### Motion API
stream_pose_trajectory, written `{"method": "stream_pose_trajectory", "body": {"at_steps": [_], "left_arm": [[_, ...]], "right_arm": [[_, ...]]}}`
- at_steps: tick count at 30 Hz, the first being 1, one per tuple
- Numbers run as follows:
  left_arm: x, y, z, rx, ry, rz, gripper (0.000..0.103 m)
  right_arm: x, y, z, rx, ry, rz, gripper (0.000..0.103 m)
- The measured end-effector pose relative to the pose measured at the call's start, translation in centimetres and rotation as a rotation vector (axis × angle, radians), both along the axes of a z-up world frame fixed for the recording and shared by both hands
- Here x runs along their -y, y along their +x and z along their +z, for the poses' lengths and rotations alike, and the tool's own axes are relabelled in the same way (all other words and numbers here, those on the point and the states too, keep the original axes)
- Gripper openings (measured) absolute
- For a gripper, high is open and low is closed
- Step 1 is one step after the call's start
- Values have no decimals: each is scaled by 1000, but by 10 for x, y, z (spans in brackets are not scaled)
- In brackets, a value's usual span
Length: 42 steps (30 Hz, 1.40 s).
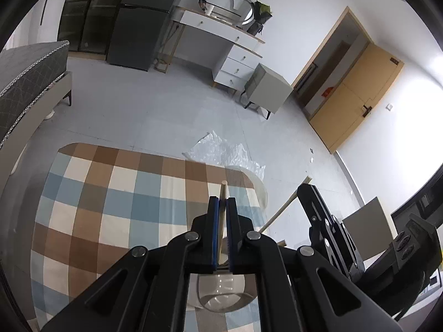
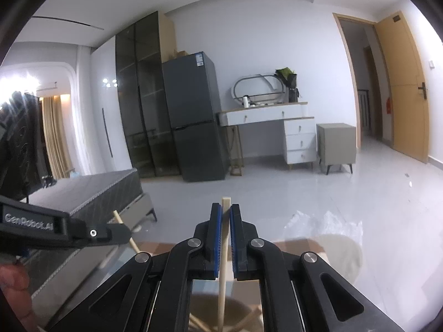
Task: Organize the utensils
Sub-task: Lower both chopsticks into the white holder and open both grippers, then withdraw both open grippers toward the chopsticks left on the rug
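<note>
left gripper (image 1: 222, 202) is clamping a round wooden stick (image 1: 223, 191) above the checkered cloth (image 1: 110, 193) — glass cup (image 1: 221, 293) sitting below. right gripper (image 2: 225, 210) is pinching a square wooden stick (image 2: 225, 203).

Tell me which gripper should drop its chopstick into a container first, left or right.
Probably left. The left gripper holds its chopstick directly above the clear glass. The right gripper also grips a stick, but what lies below is blurred.
</note>
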State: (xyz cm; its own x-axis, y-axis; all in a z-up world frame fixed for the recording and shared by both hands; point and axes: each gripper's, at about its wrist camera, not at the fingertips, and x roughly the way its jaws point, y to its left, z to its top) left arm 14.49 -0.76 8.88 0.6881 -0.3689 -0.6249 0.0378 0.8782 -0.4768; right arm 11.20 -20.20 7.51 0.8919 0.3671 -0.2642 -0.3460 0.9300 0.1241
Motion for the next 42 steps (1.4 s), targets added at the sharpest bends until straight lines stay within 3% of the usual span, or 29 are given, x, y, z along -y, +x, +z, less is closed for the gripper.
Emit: {"method": "stream_pose_trajectory", "body": {"at_steps": [14,25,26,30,33,36,39,42], "left_arm": [[25,-8,-12,-87,68,-98,1],[37,-16,-27,-203,88,-171,3],[37,-20,-25,-200,105,-161,5],[34,-45,-10,-129,121,-139,39],[32,-64,0,-75,157,-110,44],[29,-75,3,-59,183,-81,49],[27,-91,4,-39,218,-48,64],[25,-102,2,-20,236,-24,67]], "right_arm": [[15,-23,-9,-109,-15,59,5],[55,-56,-6,-142,54,-9,8],[59,-59,-7,-150,62,-14,8],[70,-73,-11,-171,68,-38,10],[76,-85,-13,-170,74,-60,24],[79,-94,-14,-170,79,-67,27],[78,-104,-16,-165,64,-70,42],[75,-112,-16,-153,52,-70,51]]}}
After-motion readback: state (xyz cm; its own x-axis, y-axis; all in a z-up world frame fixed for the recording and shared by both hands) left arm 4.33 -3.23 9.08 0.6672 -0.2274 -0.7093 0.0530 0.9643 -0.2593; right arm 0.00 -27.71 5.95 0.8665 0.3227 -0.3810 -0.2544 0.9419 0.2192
